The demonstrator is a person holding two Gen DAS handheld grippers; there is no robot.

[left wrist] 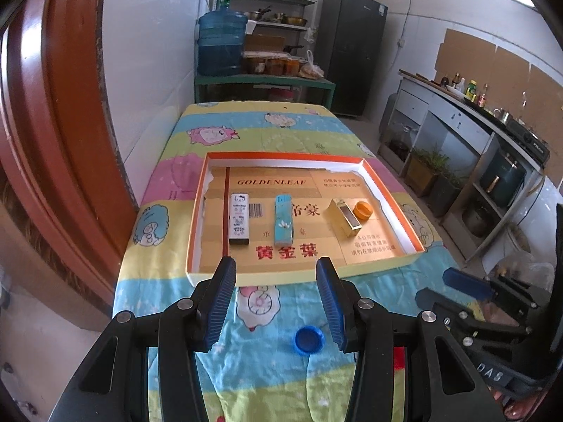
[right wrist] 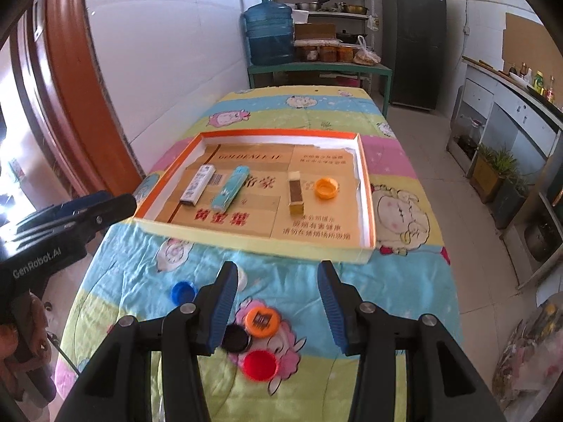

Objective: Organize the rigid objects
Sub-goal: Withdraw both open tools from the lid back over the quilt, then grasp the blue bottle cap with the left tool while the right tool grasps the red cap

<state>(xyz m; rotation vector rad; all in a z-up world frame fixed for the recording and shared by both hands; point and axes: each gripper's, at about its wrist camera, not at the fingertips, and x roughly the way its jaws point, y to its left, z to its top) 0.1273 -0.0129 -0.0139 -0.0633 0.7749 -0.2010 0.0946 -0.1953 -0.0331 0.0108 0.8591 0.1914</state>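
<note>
On the desk, left tongs (left wrist: 276,302) hang spread and empty over the blue cap (left wrist: 309,340); right tongs (right wrist: 276,304) gape above orange cap (right wrist: 262,321), black and red ones. Tray (right wrist: 366,211) beyond: pinch one rim squarely.

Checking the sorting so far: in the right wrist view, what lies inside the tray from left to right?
White lighter → teal lighter → gold box → orange cap, all on the tray floor.
</note>
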